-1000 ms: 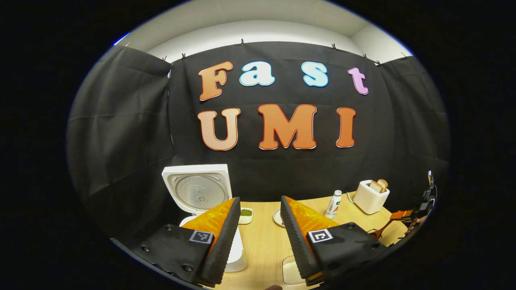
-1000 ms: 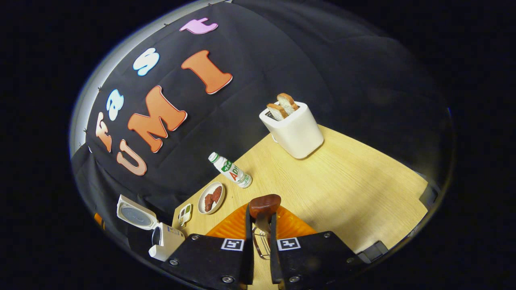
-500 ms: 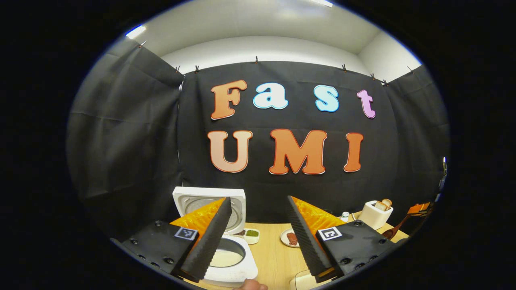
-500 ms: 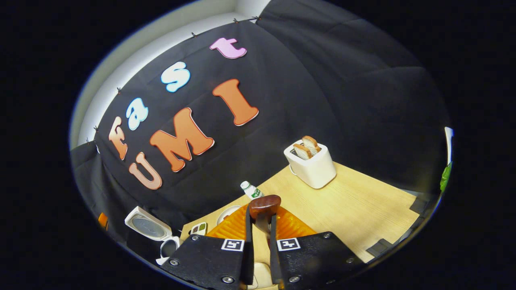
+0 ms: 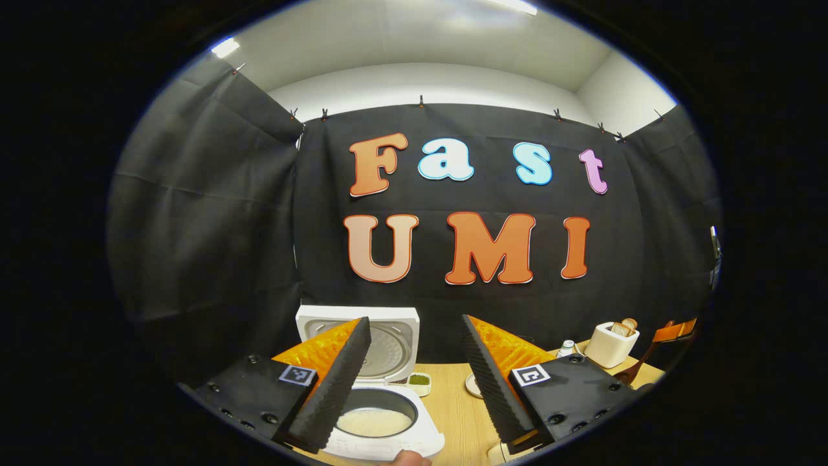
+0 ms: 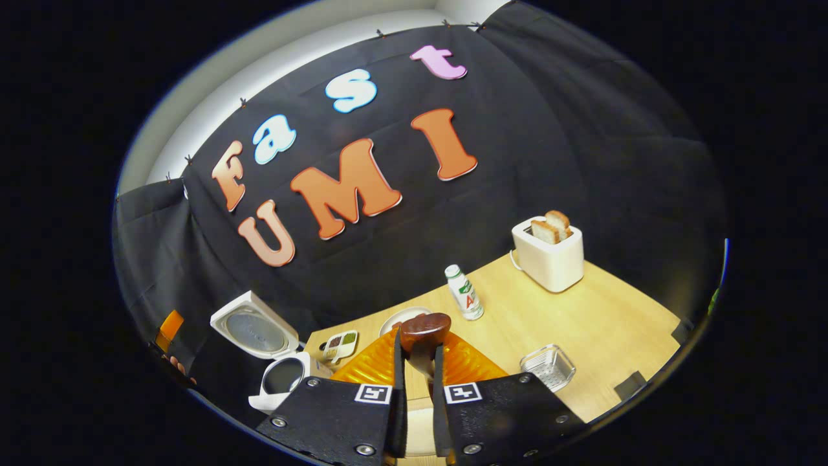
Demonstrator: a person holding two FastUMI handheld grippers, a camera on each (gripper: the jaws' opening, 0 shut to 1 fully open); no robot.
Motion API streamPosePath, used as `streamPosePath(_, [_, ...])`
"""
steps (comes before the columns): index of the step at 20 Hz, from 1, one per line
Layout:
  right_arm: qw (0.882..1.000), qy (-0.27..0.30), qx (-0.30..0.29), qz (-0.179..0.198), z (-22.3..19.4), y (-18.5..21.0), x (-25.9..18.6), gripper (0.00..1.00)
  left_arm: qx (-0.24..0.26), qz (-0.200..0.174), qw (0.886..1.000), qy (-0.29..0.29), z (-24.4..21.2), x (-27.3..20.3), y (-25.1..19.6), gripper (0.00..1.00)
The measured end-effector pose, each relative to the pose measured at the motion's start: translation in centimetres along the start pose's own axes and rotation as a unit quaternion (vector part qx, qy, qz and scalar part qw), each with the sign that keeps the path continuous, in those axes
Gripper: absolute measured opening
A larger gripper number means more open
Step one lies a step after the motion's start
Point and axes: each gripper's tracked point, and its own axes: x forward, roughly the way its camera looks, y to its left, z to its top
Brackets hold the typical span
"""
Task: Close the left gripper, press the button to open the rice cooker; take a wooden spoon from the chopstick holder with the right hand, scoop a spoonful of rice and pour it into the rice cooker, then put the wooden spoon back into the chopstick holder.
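The right gripper [image 6: 414, 362] clamps a wooden spoon [image 6: 424, 330] by its handle, bowl raised over the wooden table [image 6: 601, 323]. At the table's left end, the white rice cooker [image 5: 381, 421] stands with lid up and rice inside, below the left gripper [image 5: 414, 382], whose fingers are spread apart.

Desk [image 6: 582, 310]: pale wood-grain, matt. Rice cooker [image 5: 381, 440]: smooth glossy white plastic; lid's inner plate looked metallic. Wooden spoon [image 6: 424, 327]: dark polished wood. Toaster [image 6: 550, 262]: smooth white plastic. Small basket [image 6: 548, 366]: clear plastic.
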Motion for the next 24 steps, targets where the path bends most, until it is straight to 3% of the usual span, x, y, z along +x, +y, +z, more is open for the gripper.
streamPosePath(3, [0.999, 0.028, -0.011, 0.011, -3.0, 1.7, 0.5, 0.16, -0.003, 0.003, 1.000, 0.006, -0.6, 0.1, 1.5, 0.94])
streamPosePath(10, [0.988, 0.089, -0.125, -0.015, -10.5, 2.3, 2.7, 0.15, -0.003, 0.010, 1.000, 0.010, -1.5, -0.2, 4.0, 0.94])
streamPosePath(15, [0.969, 0.097, -0.228, -0.025, -13.4, 2.3, 4.2, 0.16, 0.004, 0.022, 1.000, 0.012, -1.7, -0.1, 5.6, 0.94])
streamPosePath(21, [0.937, 0.094, -0.336, -0.004, -16.9, 4.2, 5.5, 0.16, 0.014, 0.029, 0.999, 0.016, -1.9, 0.4, 5.9, 0.94])
streamPosePath(22, [0.937, 0.096, -0.337, -0.004, -17.1, 4.3, 5.6, 0.16, 0.016, 0.029, 0.999, 0.017, -2.0, 0.4, 6.1, 0.94])
streamPosePath(24, [0.947, 0.105, -0.303, -0.001, -17.9, 4.7, 5.9, 0.16, 0.019, 0.029, 0.999, 0.018, -2.0, 0.6, 6.2, 0.94])
